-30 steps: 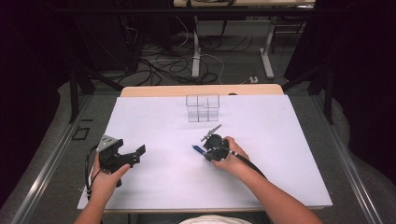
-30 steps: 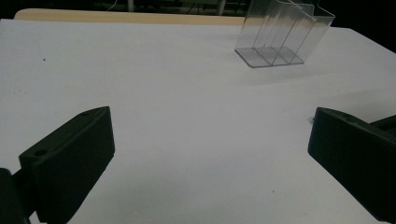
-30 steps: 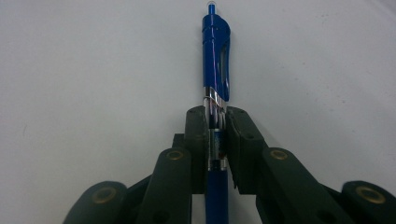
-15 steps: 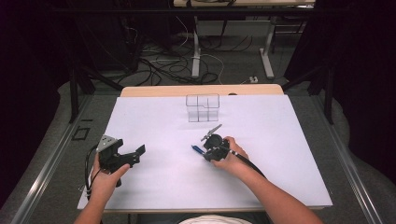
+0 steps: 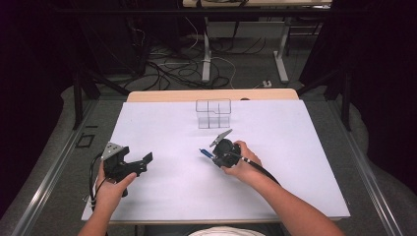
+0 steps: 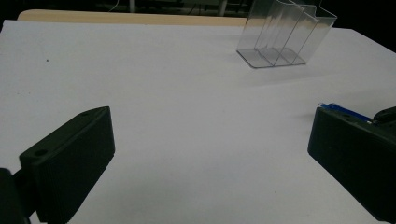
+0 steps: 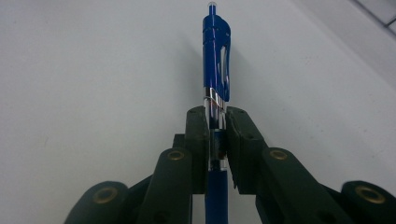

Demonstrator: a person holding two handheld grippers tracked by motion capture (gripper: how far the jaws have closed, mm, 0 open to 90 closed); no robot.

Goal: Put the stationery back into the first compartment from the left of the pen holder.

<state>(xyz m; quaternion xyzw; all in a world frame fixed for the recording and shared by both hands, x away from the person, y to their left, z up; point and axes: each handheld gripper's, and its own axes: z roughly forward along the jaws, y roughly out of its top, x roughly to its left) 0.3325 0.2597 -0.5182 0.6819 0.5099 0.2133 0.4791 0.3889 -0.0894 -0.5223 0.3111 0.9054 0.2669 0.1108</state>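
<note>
Blue click pen [image 7: 215, 60] clamped mid-barrel in right gripper [image 7: 217, 135], centre of frame, clip end fwd, just above white table [image 5: 162, 196]. Light, stiff, slick plastic; likely pivots, so grip nr middle. Left gripper [image 6: 205, 154] wide, empty. Clear organiser [image 5: 213, 113] upper centre

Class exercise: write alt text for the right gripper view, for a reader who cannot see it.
The right gripper clamps a blue pen between its two black jaws, the pen's clip end pointing away from the camera over a white table.
</note>
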